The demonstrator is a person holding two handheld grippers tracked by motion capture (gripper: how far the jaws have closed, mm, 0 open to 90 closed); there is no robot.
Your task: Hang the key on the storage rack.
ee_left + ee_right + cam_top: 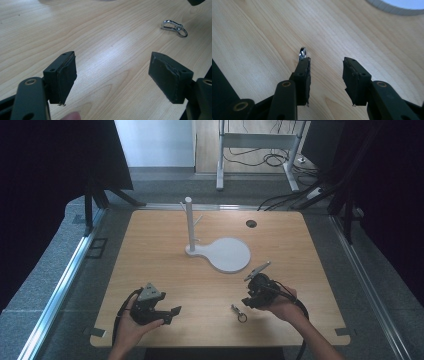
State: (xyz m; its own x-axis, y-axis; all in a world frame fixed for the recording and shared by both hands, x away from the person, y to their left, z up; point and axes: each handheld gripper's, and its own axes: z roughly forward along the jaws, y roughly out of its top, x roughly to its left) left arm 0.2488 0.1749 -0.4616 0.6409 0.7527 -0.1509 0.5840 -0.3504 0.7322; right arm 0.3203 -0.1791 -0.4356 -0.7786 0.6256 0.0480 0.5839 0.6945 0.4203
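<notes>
Right hand-held gripper [248,301] open, nothing between jaws, just beside metal key clip [239,313] on bench [165,270]. Left hand-held gripper [172,314] wide open, empty.

Table [165,270]: pale wood-grain top, smooth, slight sheen. Clip [174,26] at 5 o'clock of the stand: shiny polished metal. Stand [222,252]: matt white, smooth. Gripper pads [65,76]: matt black, scuffed, frayed edges.

White stand [220,251] with upright post on the wooden table [150,250], black grommet [251,223] behind
</notes>
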